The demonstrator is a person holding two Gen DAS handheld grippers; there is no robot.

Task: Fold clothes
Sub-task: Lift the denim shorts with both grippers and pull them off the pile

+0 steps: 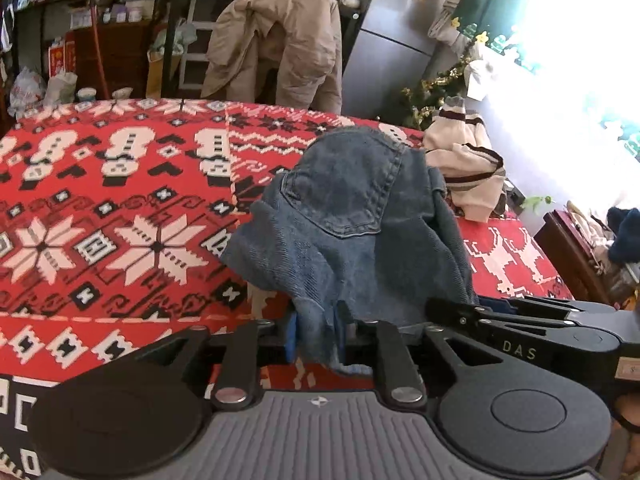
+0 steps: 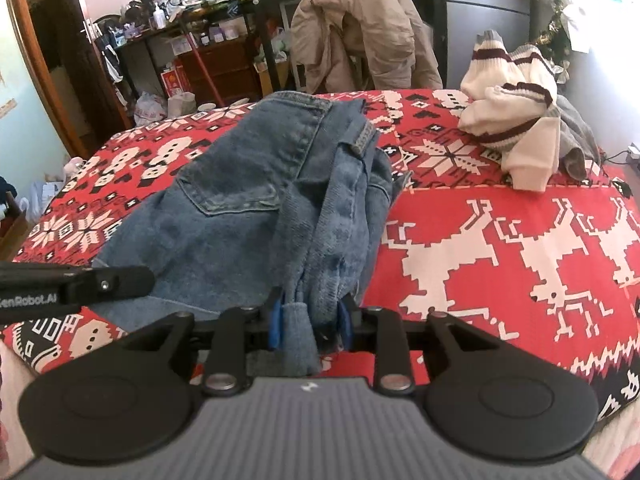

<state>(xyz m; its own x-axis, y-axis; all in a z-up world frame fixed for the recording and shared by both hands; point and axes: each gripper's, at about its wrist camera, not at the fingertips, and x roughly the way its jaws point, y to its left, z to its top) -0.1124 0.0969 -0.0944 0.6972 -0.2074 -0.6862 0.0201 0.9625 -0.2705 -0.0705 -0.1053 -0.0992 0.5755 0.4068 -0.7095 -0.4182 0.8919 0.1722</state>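
Both grippers have a hold of the jeans (image 2: 240, 208) at the near edge of the bed (image 2: 520, 248). The left gripper (image 1: 316, 338) is pinched narrow on a fold of denim hem, the cloth running straight up out of its blue pads. The right gripper (image 2: 310, 322) is closed the same way on a bunched roll of the fabric, and it sits just beside the left one, whose black finger shows at the edge of the right wrist view. The jeans lie in a rumpled heap, seat pocket up, waistband toward the far edge of the bed, with most of their weight resting on the red patterned blanket.

This looks to me like the opening of the fold: the garment is gripped but not yet spread, so little of the task is done. The next move, I judge, calls for drawing the two grips apart and lifting, so the legs shake out flat before any crease is laid.

A striped cream sweater (image 2: 508, 116) waits near the far right corner, well apart from the jeans. A tan coat (image 2: 356, 24) hangs over a chair beyond the far edge.
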